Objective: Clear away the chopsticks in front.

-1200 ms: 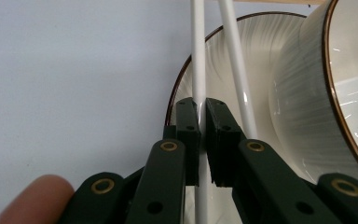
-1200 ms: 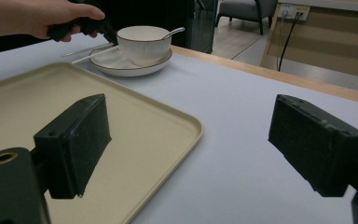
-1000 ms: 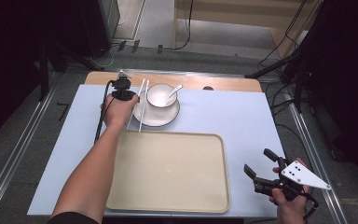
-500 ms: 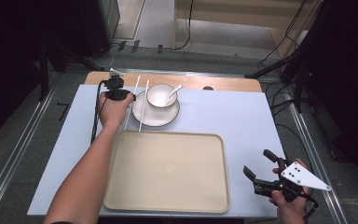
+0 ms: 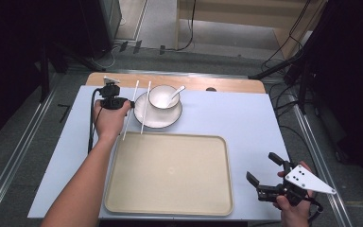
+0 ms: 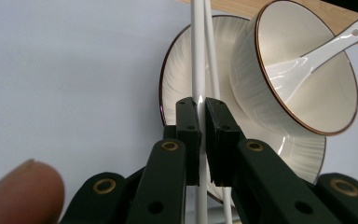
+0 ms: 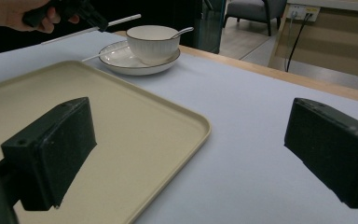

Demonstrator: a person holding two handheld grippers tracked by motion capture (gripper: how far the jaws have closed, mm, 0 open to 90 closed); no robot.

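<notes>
Left gripper [image 5: 131,103] clamped on 1 white chopstick [image 5: 131,109], lifted clear; 2nd chopstick [image 5: 145,108] just right, leaning on plate [image 5: 174,118]. Light, stiff, slick, prone to pivoting: mid-length grip best. Right gripper [image 5: 263,168] wide, idle, well apart beside tray [image 5: 170,206].

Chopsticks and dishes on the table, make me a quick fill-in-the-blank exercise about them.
1. The left gripper has its fingers shut on one white ____.
2. The spoon rests inside the ____.
3. The bowl stands on a ____.
4. The right gripper, fingers open, hovers beside the beige ____.

Missing words: chopstick; bowl; plate; tray
</notes>
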